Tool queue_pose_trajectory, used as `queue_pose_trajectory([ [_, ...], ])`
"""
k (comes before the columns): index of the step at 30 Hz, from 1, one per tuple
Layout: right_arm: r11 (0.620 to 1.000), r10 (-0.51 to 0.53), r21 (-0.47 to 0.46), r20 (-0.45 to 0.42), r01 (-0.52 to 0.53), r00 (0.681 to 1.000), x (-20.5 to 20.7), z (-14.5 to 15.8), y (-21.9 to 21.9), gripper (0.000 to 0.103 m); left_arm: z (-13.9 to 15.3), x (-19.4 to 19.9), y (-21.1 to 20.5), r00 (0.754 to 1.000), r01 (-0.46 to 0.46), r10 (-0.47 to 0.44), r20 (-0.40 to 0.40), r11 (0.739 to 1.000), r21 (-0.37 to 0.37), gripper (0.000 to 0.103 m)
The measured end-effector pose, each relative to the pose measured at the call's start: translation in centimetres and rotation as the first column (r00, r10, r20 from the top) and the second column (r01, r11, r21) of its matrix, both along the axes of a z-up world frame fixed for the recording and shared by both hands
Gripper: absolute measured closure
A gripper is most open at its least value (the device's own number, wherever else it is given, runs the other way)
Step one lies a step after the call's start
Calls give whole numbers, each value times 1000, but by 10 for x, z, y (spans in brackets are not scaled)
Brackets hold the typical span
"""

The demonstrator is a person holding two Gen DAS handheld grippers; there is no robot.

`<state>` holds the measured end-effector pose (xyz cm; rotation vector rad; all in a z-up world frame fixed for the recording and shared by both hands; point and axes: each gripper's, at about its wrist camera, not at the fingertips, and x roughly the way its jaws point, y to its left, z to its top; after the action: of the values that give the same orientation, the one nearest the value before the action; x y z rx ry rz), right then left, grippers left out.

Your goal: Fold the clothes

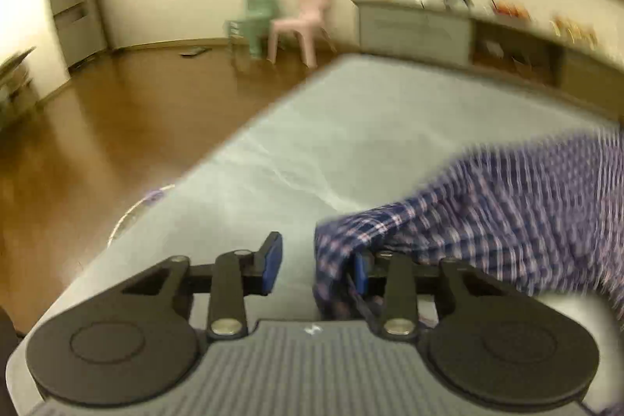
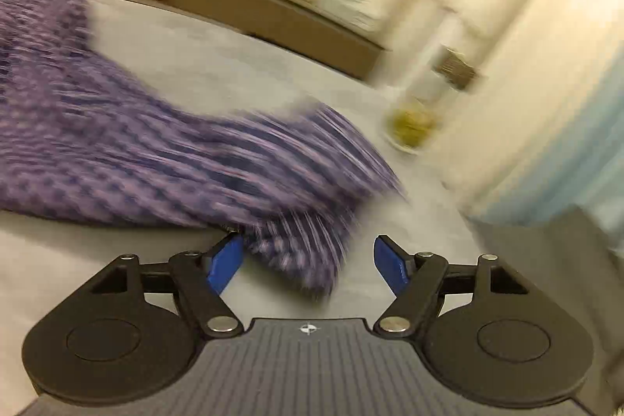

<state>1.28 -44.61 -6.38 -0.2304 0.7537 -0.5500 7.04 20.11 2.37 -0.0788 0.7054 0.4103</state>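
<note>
Where motion blurs, checked garment (image 1: 507,197) over left gripper's (image 1: 316,266) right pad.

Purple-and-navy checked garment (image 2: 136,151) on grey bedsheet (image 1: 312,143); pink chair (image 1: 300,22).

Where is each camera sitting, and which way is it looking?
Left wrist: on the left gripper, looking along its open fingers over the grey bed toward a pink chair; checked shirt drapes its right finger.
Right wrist: on the right gripper, facing a long cabinet; open fingers around a shirt corner.
Shared: the same shirt and bed. No hands visible.
</note>
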Motion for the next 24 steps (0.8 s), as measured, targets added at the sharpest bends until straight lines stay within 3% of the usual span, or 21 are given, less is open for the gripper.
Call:
queue_pose_trajectory([
  [2, 974, -4, 226, 110, -21, 994, -25, 25, 9, 26, 10, -18, -18, 981, 191, -190, 26, 979, -70, 56],
  [3, 929, 28, 361, 167, -87, 986, -38, 35, 22, 25, 12, -25, -31, 947, 320, -318, 36, 940, -116, 46],
  [4, 858, 57, 487, 228, -165, 972, -50, 45, 36, 20, 13, -33, -48, 890, 454, -453, 40, 878, -150, 37],
  [6, 686, 160, 657, 282, -312, 946, -61, 36, 83, 14, 11, -50, -86, 739, 668, -672, 38, 724, -172, 27],
  [8, 493, 281, 769, 303, -408, 911, -64, 20, 138, 14, -1, -66, -124, 639, 765, -768, -30, 640, -76, 18],
  [9, 440, 326, 790, 303, -427, 895, -63, 13, 164, 14, -8, -71, -137, 619, 783, -783, -67, 622, -34, 17],
  [11, 395, 378, 811, 286, -433, 880, -56, 3, 204, 22, -24, -77, -157, 606, 794, -783, -136, 607, 40, 17],
  [12, 388, 389, 816, 276, -428, 879, -52, 1, 213, 31, -29, -79, -163, 606, 794, -780, -154, 605, 59, 26],
  [14, 380, 404, 826, 257, -417, 878, -43, -2, 226, 86, -27, -80, -163, 608, 792, -784, -126, 610, 25, 66],
  [15, 376, 412, 830, 248, -411, 877, -39, -4, 232, 93, -21, -80, -159, 612, 787, -784, -105, 617, -19, 99],
  [16, 366, 398, 833, 263, -414, 879, -40, -1, 230, 101, -15, -80, -155, 617, 780, -782, -84, 623, -64, 99],
  [17, 367, 361, 824, 301, -431, 883, -47, 9, 216, 103, -5, -82, -147, 629, 770, -777, -38, 629, -105, 99],
  [19, 377, 278, 799, 384, -468, 880, -65, 33, 183, 103, 24, -91, -119, 671, 733, -735, 95, 639, -233, 100],
  [20, 383, 236, 786, 424, -485, 874, -74, 44, 167, 103, 39, -97, -102, 696, 709, -699, 165, 632, -315, 100],
  [22, 469, 123, 751, 465, -464, 877, -92, 66, 121, 103, 53, -102, -72, 759, 639, -608, 236, 624, -449, 99],
  [24, 576, 5, 726, 456, -376, 890, -101, 70, 84, 100, 42, -99, -54, 818, 545, -541, 196, 621, -563, 97],
])
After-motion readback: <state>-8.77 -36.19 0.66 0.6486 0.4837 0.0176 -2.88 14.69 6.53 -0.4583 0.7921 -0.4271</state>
